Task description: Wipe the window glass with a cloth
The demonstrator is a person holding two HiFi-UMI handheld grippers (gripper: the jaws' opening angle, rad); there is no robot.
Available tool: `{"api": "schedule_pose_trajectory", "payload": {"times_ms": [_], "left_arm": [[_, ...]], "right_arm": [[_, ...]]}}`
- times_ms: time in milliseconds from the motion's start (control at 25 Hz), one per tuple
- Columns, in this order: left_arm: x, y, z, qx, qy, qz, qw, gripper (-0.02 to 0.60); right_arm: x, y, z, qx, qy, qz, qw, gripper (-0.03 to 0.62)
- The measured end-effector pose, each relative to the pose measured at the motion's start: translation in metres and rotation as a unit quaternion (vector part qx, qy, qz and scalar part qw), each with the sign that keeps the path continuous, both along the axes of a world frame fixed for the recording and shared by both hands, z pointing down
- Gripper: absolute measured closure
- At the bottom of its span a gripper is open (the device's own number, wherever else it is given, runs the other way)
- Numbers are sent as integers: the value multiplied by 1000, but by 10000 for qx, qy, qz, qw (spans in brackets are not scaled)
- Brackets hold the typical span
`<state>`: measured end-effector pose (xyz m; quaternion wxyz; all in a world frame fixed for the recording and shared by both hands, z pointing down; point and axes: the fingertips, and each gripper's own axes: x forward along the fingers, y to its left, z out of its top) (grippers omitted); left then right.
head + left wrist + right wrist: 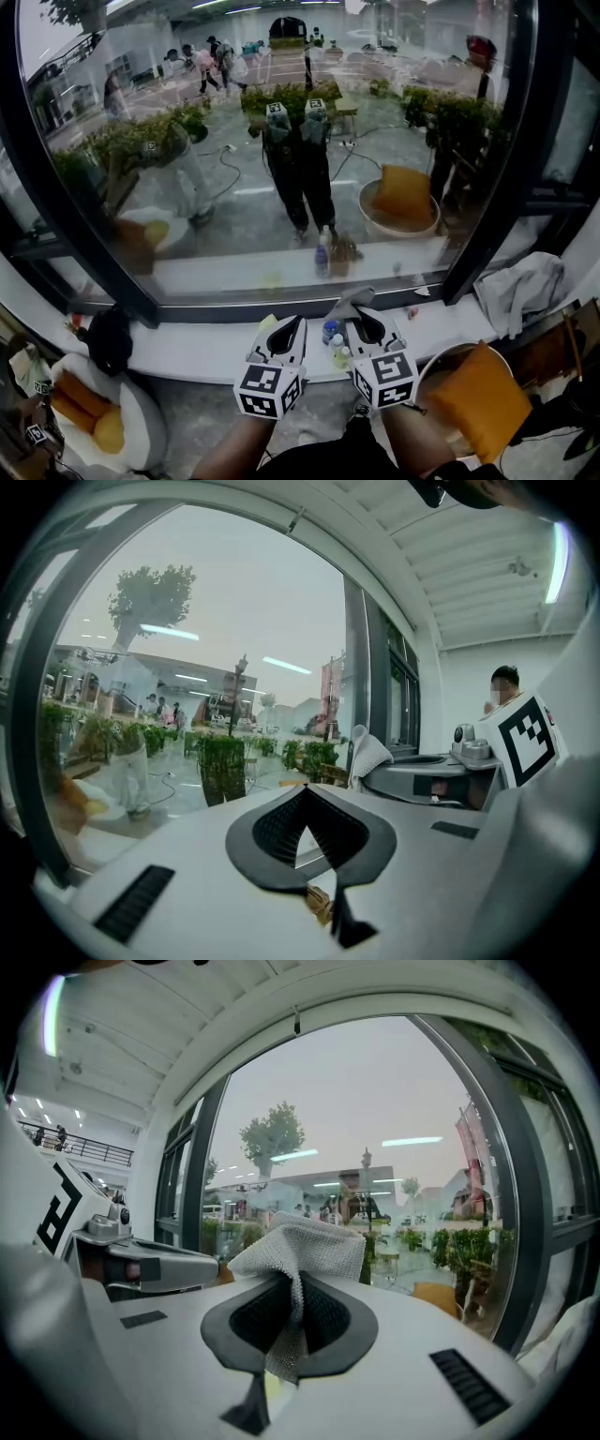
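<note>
The big window glass [281, 141] fills the view ahead and reflects the person and both grippers. My right gripper [361, 323] is shut on a grey mesh cloth [349, 305], held just short of the lower frame. In the right gripper view the cloth [300, 1246] bunches up out of the closed jaws of the right gripper [298, 1288], with the glass [375, 1129] beyond. My left gripper [286, 333] hovers beside it over the sill, shut with nothing held. Its jaw tips meet in the left gripper view [305, 794], facing the glass [187, 667].
A white sill [206, 342] runs under the dark window frame [234, 309]. Small bottles [333, 336] stand on it between the grippers. A second grey cloth [525, 286] lies at the right. Orange cushions sit in chairs at lower left [89, 412] and lower right [478, 398].
</note>
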<state>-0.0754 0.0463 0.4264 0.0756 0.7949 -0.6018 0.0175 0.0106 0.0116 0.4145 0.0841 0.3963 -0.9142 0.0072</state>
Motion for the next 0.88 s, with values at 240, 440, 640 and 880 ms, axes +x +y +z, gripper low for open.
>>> {"api": "schedule_pose_trajectory", "payload": {"times_ms": [240, 440, 640, 880], "left_arm": [[15, 0, 1, -14, 15, 79, 10000, 574], [27, 0, 1, -4, 26, 129, 9999, 574], [30, -1, 0, 16, 42, 179, 9998, 574], [28, -1, -1, 20, 32, 194, 9998, 574]], "right_arm": [[15, 2, 1, -31, 9, 59, 10000, 554], [26, 4, 1, -36, 31, 104, 9999, 555], [28, 6, -1, -20, 36, 131, 9999, 555], [27, 6, -2, -2, 13, 149, 9999, 555]]}}
